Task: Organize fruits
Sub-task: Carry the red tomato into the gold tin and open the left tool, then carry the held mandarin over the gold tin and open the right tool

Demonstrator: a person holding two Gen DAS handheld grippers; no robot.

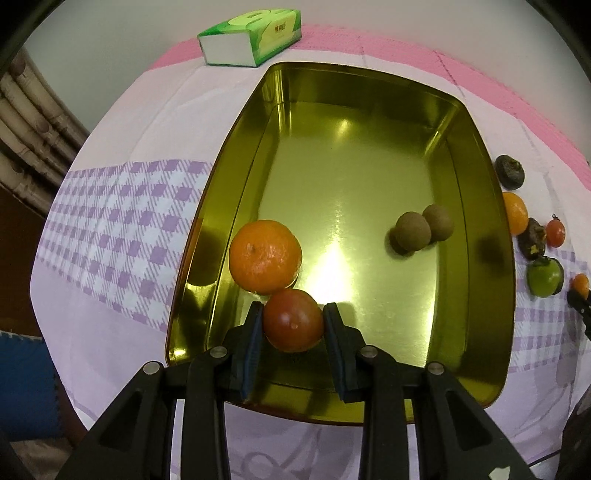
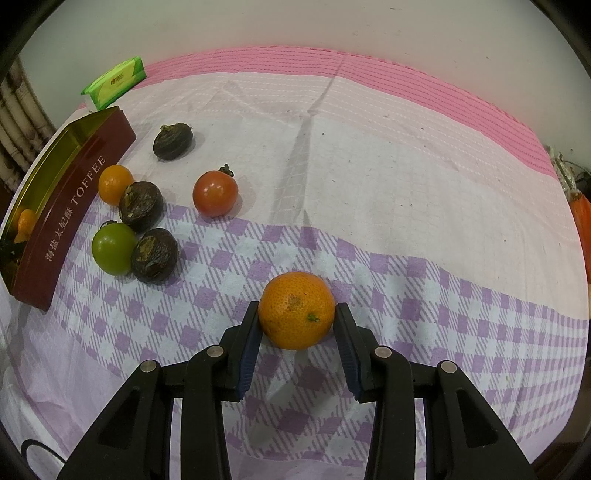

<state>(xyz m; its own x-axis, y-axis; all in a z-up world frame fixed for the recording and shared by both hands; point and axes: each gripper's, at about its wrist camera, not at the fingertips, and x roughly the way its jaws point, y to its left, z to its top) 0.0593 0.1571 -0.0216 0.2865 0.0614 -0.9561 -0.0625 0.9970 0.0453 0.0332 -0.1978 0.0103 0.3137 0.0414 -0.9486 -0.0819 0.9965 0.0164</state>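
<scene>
My left gripper is shut on a red tomato low over the near end of the gold tin tray. Just beyond the tomato, an orange lies in the tray and touches it. Two brown round fruits sit together at the tray's right side. My right gripper is shut on an orange over the checked cloth. Left of it on the cloth lie a red tomato, a green tomato, a small orange and three dark wrinkled fruits.
The tray's dark red outer wall reads TOFFEE and stands at the left in the right wrist view. A green tissue pack lies behind the tray. The pink and purple cloth covers the table; a wall rises behind it.
</scene>
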